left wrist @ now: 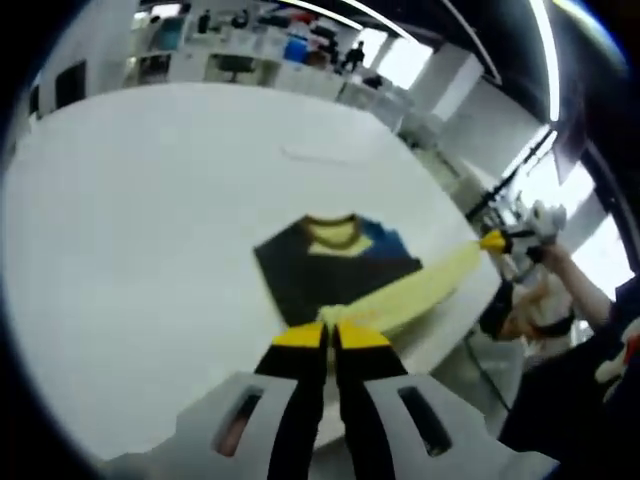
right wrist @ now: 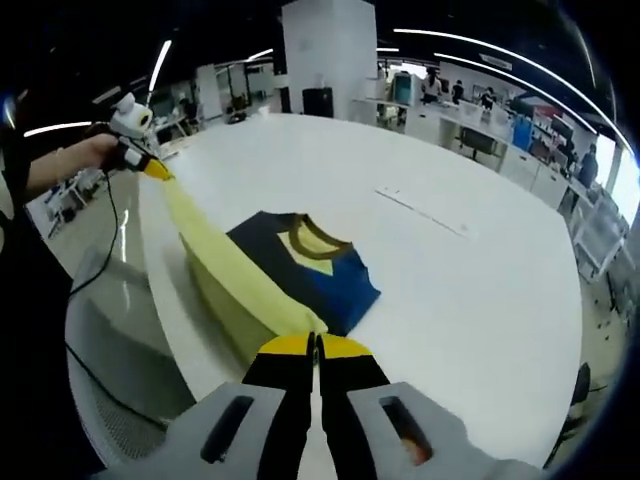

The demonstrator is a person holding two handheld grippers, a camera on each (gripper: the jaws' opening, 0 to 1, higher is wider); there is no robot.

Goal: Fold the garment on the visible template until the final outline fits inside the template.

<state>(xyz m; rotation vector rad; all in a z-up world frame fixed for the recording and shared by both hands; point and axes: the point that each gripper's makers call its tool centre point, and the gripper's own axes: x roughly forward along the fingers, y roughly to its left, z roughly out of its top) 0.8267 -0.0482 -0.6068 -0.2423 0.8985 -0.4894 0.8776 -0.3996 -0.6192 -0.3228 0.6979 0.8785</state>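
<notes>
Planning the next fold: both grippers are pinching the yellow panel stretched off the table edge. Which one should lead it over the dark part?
Neither clearly. Left gripper and right gripper each hold one end of the taut yellow panel, both ends off the white table, beside the garment. Probably move both together.

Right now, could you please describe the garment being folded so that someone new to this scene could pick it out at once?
Start from the big white round table. Near its edge lies the garment, navy and blue with a pale yellow collar. What sets it apart is its pale yellow part, lifted off the table and stretched between the left tool and the right tool, each shut on one end.
</notes>
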